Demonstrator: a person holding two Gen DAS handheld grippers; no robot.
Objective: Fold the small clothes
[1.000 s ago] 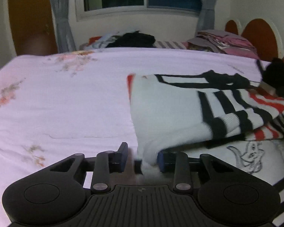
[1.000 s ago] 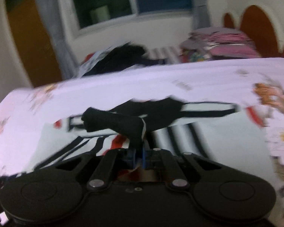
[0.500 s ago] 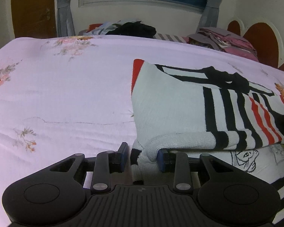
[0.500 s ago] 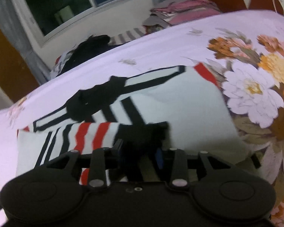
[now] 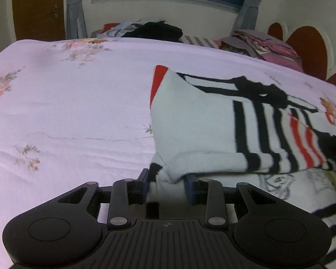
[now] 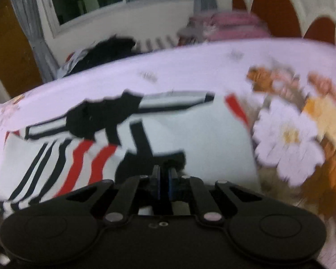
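Observation:
A white knit sweater (image 5: 194, 123) with black and red stripes lies on the lilac floral bedsheet (image 5: 67, 112). My left gripper (image 5: 166, 179) is shut on its near white edge, by the black hem. In the right wrist view the sweater (image 6: 201, 139) has its striped sleeve (image 6: 78, 157) folded across the body, and the black cuff (image 6: 150, 161) lies just ahead of my right gripper (image 6: 164, 172). That gripper's jaws are closing and stand almost together. I see no cloth between them. This view is blurred.
A loose heap of dark clothes (image 5: 154, 30) and a folded pink stack (image 5: 264, 44) sit at the bed's far edge, below the window. A red headboard (image 5: 306, 49) rises at the right. Another white garment with a cat drawing (image 5: 277, 181) lies under the sweater.
The right gripper carried the black cuff across the sweater, let go of it, and its jaws have come nearly together again. The left gripper kept its hold on the edge.

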